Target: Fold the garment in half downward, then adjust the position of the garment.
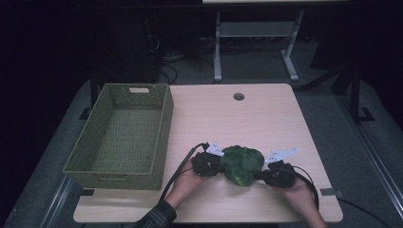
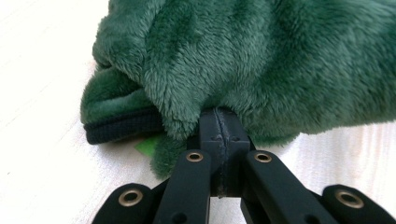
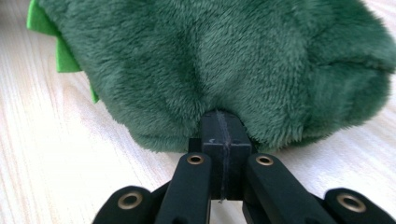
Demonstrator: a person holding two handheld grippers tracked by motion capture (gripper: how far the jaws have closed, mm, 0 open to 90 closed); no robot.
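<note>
A crumpled dark green fleece piece (image 1: 242,162) lies on the wooden table (image 1: 247,118) near its front edge. It has a black ribbed cuff (image 2: 122,127) and bright green felt bits (image 3: 63,58). My left gripper (image 1: 219,164) comes in from the bundle's left. In the left gripper view its jaws (image 2: 218,113) are pressed together, with their tips buried in the fleece (image 2: 261,60). My right gripper (image 1: 264,172) meets the bundle from the right, its jaws (image 3: 220,114) likewise shut with the tips pinching into the fleece (image 3: 224,56). A hand holds each gripper.
A green woven basket (image 1: 164,133) stands on the table's left part, with nothing inside. A round cable hole (image 1: 238,96) sits near the table's far edge. Bare tabletop lies behind the bundle. Dark floor and a desk frame (image 1: 217,47) are beyond.
</note>
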